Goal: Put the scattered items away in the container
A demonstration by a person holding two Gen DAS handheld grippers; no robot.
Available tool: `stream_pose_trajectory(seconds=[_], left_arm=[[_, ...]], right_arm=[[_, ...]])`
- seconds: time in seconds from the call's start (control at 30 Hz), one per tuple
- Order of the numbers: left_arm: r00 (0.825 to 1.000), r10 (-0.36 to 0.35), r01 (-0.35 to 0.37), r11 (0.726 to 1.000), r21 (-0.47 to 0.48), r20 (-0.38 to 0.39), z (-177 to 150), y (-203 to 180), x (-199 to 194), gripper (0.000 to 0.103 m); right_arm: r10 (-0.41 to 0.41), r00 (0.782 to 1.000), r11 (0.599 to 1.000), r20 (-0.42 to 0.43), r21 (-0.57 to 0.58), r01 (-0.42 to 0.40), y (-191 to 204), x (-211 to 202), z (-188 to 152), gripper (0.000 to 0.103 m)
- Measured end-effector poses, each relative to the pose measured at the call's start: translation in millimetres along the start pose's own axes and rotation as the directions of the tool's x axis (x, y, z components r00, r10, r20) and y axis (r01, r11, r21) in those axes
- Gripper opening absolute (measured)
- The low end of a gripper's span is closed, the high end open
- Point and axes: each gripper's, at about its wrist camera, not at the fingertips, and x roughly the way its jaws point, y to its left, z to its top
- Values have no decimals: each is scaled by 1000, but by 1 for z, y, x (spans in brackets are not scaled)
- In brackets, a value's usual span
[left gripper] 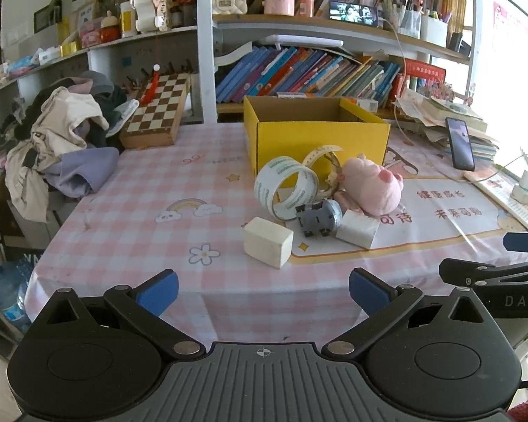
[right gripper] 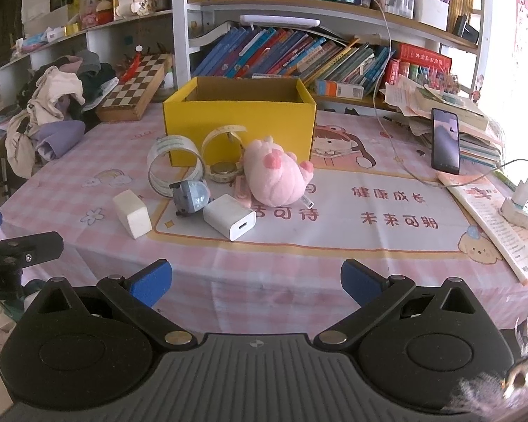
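You're holding both grippers back at the near counter (right gripper: 299, 281) edge, left gripper (left gripper: 263, 293) and right gripper (right gripper: 256, 286) with fingers spread wide, gripping nothing. The scattered pile is lying at twelve o'clock, just in front of the open yellow cardboard box (right gripper: 241, 119). The cream rectangular block (left gripper: 268, 242) is sitting nearest, about twelve o'clock of the left fingers, eleven o'clock of the right, long axis running roughly ten to four in the left view. Left looks nearer. The white square charger (right gripper: 229, 217), grey toy (right gripper: 190, 197), clear tape roll (right gripper: 172, 165) and pink plush (right gripper: 276, 172) are clustering behind.
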Motion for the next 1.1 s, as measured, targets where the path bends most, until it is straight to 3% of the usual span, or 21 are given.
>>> stream_pose_trajectory(seconds=[0.53,1.1], left_arm=[[1000,14,-13,999,37,-20,5,-6,7,103],[999,-40,41,998,42,-20,9,-10,10,103]], right_arm=[[2,1000,1000,-21,-1,-2,0,5,3,103],[-9,999,1000,-34,11,10,-4,9,6,103]])
